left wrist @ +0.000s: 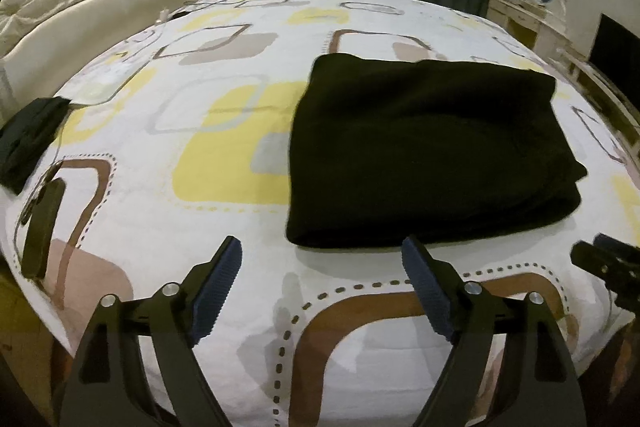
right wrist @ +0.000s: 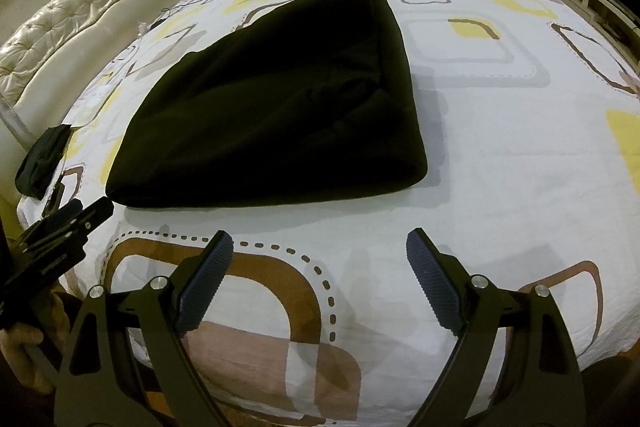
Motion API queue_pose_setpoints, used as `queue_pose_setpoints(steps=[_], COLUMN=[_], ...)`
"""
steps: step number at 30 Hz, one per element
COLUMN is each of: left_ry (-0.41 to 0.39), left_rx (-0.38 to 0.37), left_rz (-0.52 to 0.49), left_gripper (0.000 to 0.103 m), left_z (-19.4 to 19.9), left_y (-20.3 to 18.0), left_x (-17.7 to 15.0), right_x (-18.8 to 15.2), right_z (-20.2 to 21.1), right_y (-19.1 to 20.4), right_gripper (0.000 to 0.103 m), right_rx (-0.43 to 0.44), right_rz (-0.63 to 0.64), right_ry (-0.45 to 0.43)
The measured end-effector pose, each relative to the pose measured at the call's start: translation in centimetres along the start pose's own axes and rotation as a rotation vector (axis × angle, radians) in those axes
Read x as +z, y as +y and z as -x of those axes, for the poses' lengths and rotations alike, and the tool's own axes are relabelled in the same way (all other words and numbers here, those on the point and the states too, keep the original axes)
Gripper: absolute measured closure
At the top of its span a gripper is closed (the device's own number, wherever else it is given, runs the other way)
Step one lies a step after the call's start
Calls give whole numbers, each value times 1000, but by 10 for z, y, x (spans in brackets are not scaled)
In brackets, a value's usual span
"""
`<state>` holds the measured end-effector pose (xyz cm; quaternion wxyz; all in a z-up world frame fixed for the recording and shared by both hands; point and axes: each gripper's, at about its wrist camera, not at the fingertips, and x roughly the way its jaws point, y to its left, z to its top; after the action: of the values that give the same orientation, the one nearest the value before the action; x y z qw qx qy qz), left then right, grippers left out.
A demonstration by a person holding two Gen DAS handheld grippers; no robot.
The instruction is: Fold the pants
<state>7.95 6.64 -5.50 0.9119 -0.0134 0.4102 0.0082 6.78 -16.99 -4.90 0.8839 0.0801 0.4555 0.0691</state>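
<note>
- Left wrist view: the left gripper (left wrist: 322, 269) is hanging wide apart, holding nothing. The folded black soft pants (left wrist: 432, 155) are lying on the bed with the white sheet of yellow and brown squares (left wrist: 200, 239), just past the fingertips.
- Right wrist view: the right gripper (right wrist: 320, 259) is also gaping wide and holding nothing, near the pants' (right wrist: 272, 107) front edge.
- Doing it well: the fold is looking done, so I would be patting the edges flat and even.
- No words or labels are showing clearly anywhere.
</note>
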Motion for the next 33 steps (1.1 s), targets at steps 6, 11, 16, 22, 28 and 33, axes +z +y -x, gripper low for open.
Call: queue_pose_setpoints(steps=[6, 11, 16, 22, 28, 33], left_ry=[-62, -73, -70, -102, -65, -107], left_rx=[14, -20, -75, -57, 2, 28], left_rz=[-36, -56, -57, -38, -12, -16], left_gripper=[17, 17, 16, 13, 13, 13], left_z=[10, 12, 13, 19, 11, 6], left_y=[-2, -6, -12, -15, -8, 13], left_x=[2, 8, 11, 13, 19, 31], right_x=[-1, -2, -3, -5, -5, 5], right_z=[0, 0, 0, -1, -1, 7], right_y=[1, 2, 3, 3, 3, -11], right_gripper=[14, 14, 14, 14, 14, 14], right_rx=[1, 4, 4, 9, 11, 24], right_rz=[-2, -2, -5, -14, -18, -50], right_ry=[1, 3, 4, 9, 11, -25])
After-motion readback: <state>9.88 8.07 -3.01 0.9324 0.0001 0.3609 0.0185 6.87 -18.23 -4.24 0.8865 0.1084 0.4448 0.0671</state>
